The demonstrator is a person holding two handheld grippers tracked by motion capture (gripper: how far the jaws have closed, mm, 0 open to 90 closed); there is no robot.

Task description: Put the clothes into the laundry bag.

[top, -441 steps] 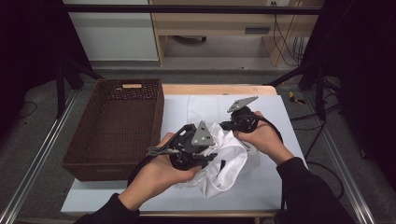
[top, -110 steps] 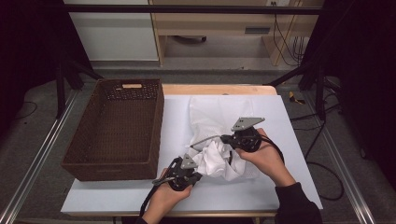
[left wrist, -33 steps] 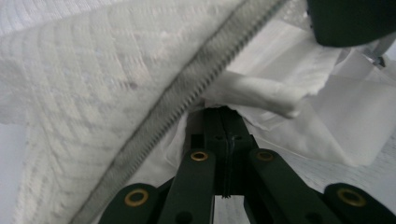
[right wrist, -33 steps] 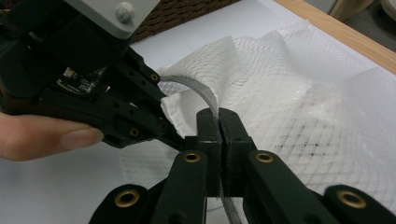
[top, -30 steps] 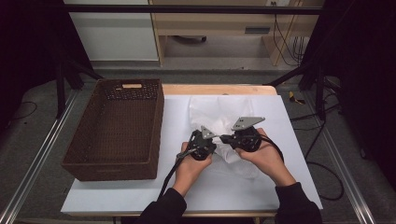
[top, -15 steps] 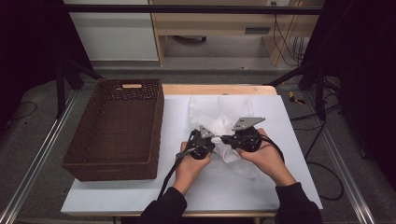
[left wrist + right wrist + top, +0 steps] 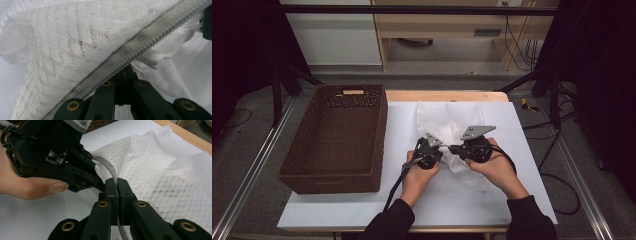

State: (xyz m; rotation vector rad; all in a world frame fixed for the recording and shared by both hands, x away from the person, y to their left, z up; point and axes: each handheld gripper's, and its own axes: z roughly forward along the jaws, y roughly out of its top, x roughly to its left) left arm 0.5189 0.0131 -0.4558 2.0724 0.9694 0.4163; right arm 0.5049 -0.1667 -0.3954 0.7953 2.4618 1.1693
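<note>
White mesh laundry bag (image 7: 452, 125) is lying on the counter (image 7: 337, 210), right of the wicker basket (image 7: 337, 135), its near edge lifted between the two hands.

Handling, judged: very light and limp — it is draping and wrinkling freely, so it is likely to sag wherever unsupported. The mesh looks thin and snag-prone; the grey zipper tape (image 7: 140, 47) is the firmest part, hence the best place to grip.

Left gripper (image 7: 430, 150) is holding its fingers together, clamped on the zipper tape. Right gripper (image 7: 117, 187) is doing the same just beside it — the tape is arching between the two.

Appearance: white diamond-pattern netting, semi-sheer, with a pale grey toothed zipper running along one edge.
</note>
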